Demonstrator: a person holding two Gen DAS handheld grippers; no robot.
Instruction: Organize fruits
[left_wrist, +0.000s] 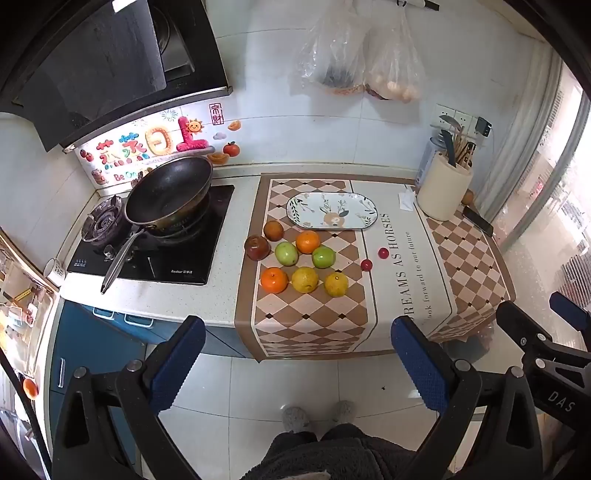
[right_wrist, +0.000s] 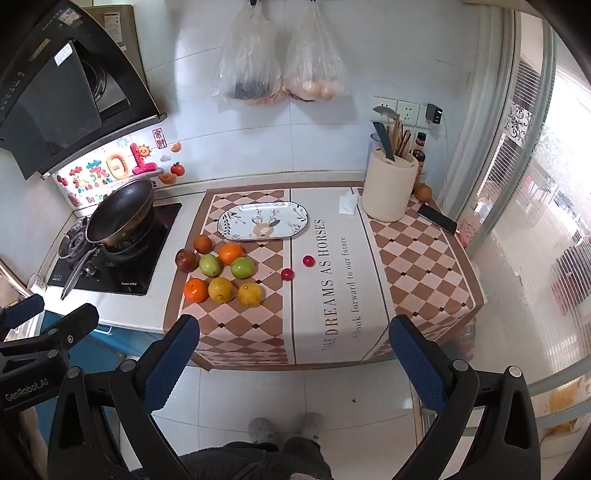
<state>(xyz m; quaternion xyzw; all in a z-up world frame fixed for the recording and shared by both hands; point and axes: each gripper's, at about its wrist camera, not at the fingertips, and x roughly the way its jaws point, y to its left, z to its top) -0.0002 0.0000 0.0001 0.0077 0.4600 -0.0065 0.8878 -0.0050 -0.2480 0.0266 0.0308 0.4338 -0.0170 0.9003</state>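
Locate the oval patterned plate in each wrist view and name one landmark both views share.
Left wrist view: the oval plate lies right of centre, on the checked cloth behind the fruit cluster.
Right wrist view: the oval plate lies left of centre, again behind the fruit.
Shared landmark: the cream utensil holder stands to the plate's right in both.

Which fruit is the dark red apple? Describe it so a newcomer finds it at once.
Start at the black wok on the stove, then look right to the checkered cloth, where a cluster of fruit lies in front of the oval plate. The dark red apple sits at the cluster's left edge, nearest the stove. It is the only deep red, glossy, large fruit; its neighbours are green, orange, yellow or brown.
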